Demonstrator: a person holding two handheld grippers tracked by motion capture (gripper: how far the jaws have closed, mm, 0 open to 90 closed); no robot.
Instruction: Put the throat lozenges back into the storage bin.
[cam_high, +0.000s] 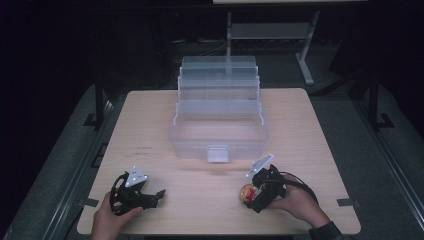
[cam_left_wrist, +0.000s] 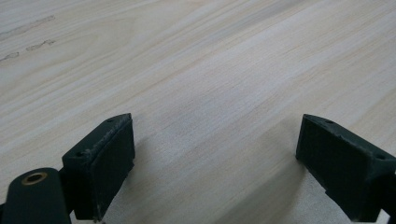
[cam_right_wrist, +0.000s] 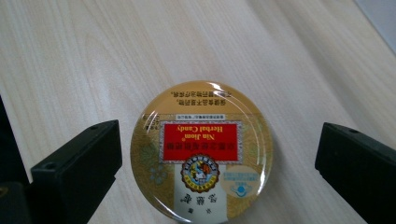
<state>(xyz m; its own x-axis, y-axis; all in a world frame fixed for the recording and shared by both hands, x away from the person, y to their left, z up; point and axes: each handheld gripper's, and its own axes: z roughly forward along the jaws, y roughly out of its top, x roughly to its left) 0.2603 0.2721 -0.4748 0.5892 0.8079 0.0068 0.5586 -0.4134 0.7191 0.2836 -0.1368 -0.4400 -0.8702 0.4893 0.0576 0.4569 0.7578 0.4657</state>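
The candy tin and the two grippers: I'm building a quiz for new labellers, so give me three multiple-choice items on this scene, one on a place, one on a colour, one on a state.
1. Where does the tin lie?
A. in the clear box
B. on the table between the right gripper's jaws
C. beside the left gripper

2. What colour is the tin's middle label?
A. red
B. blue
C. black

3. How do the right gripper's jaws stand?
A. shut on the tin
B. shut on nothing
C. open, apart from the tin

Answers: 1 B, the right gripper view shows it flat on the wood between the jaws. 2 A, a red rectangle bears the lettering. 3 C, bare wood shows between each jaw and the tin.
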